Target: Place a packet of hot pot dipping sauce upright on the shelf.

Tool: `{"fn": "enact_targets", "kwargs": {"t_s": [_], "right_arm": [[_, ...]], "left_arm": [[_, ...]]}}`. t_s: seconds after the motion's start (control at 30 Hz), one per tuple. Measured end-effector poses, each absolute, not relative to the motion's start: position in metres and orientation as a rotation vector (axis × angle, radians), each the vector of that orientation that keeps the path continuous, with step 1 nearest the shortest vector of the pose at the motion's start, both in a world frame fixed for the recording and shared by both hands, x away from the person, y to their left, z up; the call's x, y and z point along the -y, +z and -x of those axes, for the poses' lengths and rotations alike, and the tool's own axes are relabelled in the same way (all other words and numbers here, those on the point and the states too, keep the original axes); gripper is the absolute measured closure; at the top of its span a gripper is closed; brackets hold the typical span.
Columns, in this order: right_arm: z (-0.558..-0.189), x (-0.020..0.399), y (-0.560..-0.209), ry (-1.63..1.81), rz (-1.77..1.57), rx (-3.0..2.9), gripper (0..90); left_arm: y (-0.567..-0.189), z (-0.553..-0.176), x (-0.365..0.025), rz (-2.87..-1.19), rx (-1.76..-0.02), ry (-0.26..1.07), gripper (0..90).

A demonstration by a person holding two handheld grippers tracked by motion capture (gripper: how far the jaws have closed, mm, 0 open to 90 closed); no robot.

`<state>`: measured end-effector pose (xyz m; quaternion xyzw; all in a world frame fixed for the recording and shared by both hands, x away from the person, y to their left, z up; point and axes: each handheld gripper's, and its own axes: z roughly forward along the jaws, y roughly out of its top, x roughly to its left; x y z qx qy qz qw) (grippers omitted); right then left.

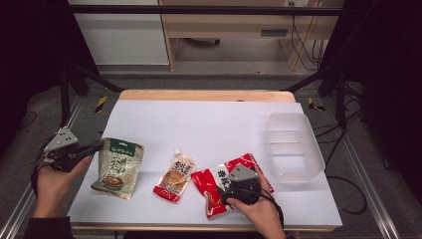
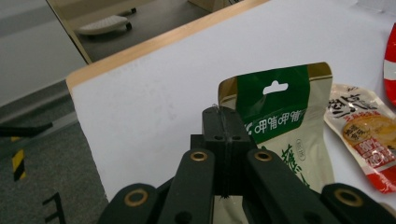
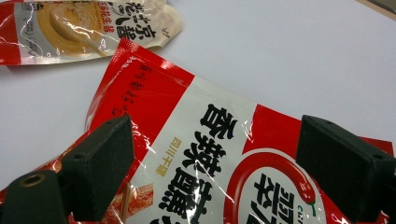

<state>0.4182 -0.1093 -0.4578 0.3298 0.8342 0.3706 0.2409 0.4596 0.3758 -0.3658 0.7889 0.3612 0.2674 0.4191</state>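
The left tongs (image 1: 97,146) sit at the left edge of the white bench (image 1: 209,124), held in a hand that comes in from the bottom of the high view, and their tips point toward the top corner of the green and beige pouch (image 1: 118,168). In the left gripper view the two black jaws are pressed flat together with nothing between them, and the green header of that pouch (image 2: 275,112), with its hang hole, lies on the bench just beyond and to the right of the tips, apart from them. The right tongs (image 1: 238,185) rest over the large red and white pouch (image 1: 221,180) near the front edge of the bench. In the right gripper view the jaws stand wide apart on either side of the red pouch (image 3: 210,154), whose printed face fills the gap; the pads do not press on it. A smaller orange and red pouch (image 1: 174,177) lies flat between the other two, touching neither. A clear plastic tray (image 1: 293,144) stands at the right side of the bench, well apart from the pouches.
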Motion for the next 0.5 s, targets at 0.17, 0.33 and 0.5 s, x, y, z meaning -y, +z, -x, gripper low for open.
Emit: {"fn": "enact_targets", "kwargs": {"t_s": [0.17, 0.33, 0.5], "right_arm": [[-0.418, 0.11, -0.458, 1.014, -0.903, -2.281, 12.2], [-0.418, 0.109, -0.458, 1.013, -0.9, -2.288, 12.2], [-0.418, 0.109, -0.458, 1.016, -0.897, -2.289, 12.2]], "left_arm": [[-0.349, -0.452, -0.364, -1.979, -0.861, 0.723, 90.0], [-0.34, -0.448, -0.354, -2.026, -0.82, 0.743, 90.0], [-0.34, -0.447, -0.346, -2.06, -0.795, 0.74, 90.0]]}}
